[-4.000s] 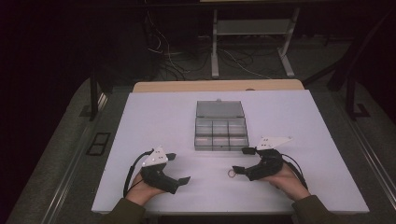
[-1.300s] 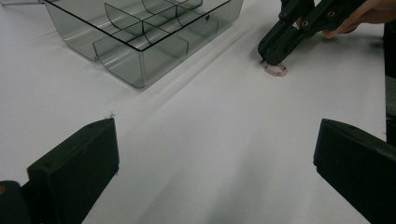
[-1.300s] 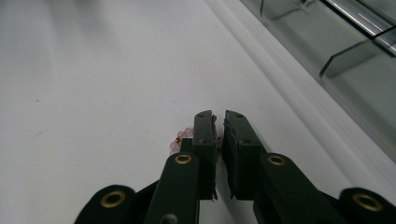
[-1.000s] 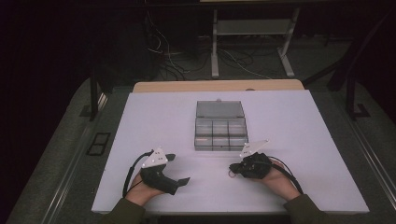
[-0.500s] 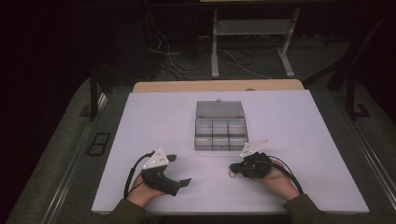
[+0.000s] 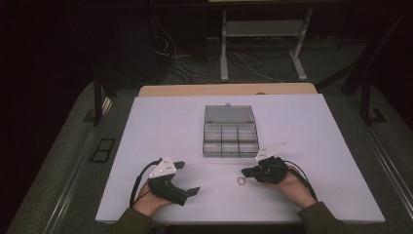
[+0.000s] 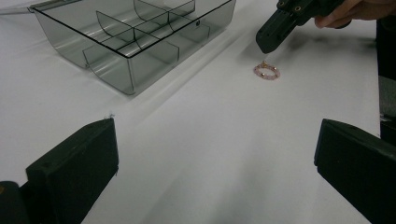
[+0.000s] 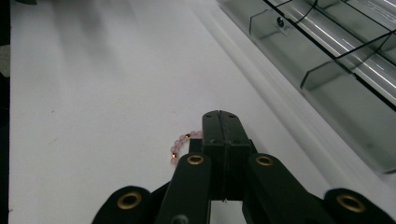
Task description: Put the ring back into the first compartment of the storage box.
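A small bracelet of pink and gold beads [image 6: 241, 181] lies on the white table just in front of a clear grey compartment box [image 6: 229, 155]. My right gripper [image 6: 247, 172] points left at it. In the right gripper view the jaws [image 8: 219, 117] have just been closing and now meet, with the bracelet [image 8: 180, 143] running under their tip. The left gripper view shows that tip [image 7: 264, 48] on the far edge of the bracelet [image 7: 267, 72], which rests on the table. My left gripper [image 6: 187, 178] lies at the front left, open [image 7: 217, 135] and empty.
The box [image 7: 112, 74] has several open compartments and its lid [image 6: 229, 114] lies flat behind it. Its near wall [image 8: 327, 70] runs close along the right gripper's side. The table's front edge is right by both hands.
Since four seconds ago my right gripper has shifted left onto the bracelet and its jaws have come together. The left gripper has stayed where it was.
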Tool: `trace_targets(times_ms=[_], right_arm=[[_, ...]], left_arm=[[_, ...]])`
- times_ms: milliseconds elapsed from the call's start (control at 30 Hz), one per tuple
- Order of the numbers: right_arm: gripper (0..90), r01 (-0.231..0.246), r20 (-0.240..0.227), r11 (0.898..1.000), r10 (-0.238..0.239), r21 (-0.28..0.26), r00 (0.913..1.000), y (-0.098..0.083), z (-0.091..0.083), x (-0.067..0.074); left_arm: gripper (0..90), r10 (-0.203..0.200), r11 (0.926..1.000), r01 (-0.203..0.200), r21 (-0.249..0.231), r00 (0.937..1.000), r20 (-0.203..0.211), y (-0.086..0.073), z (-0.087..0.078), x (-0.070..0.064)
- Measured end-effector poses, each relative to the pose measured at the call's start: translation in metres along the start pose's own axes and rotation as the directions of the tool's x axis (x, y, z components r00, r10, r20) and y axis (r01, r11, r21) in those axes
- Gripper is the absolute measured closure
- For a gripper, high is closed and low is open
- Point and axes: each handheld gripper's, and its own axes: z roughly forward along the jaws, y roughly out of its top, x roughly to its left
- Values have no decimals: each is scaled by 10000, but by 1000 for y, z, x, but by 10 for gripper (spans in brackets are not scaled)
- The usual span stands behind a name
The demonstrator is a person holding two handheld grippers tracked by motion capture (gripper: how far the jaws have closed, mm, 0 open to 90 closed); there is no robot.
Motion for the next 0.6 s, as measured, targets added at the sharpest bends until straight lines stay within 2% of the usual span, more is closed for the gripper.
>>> trace_targets(times_ms=[133,267,400,533,600], right_arm=[[893,8,-40,10000,-8,-45,10000,0,2,0],[842,11,-89,10000,-11,54,10000,-1,10,1],[830,31,-76,9999,-30,152,10000,-2,13,1],[836,193,37,9995,-194,249,9998,-3,15,2],[849,487,242,9981,-496,365,9985,-3,16,6]], left_arm=[[0,-35,10000,35,7,10000,50,0,1,0],[0,-51,10000,51,-1,10000,84,0,1,0],[0,-34,10000,34,6,10000,89,0,1,0],[0,-44,10000,44,-19,10000,89,0,1,0],[0,-44,10000,44,-6,10000,83,0,1,0]])
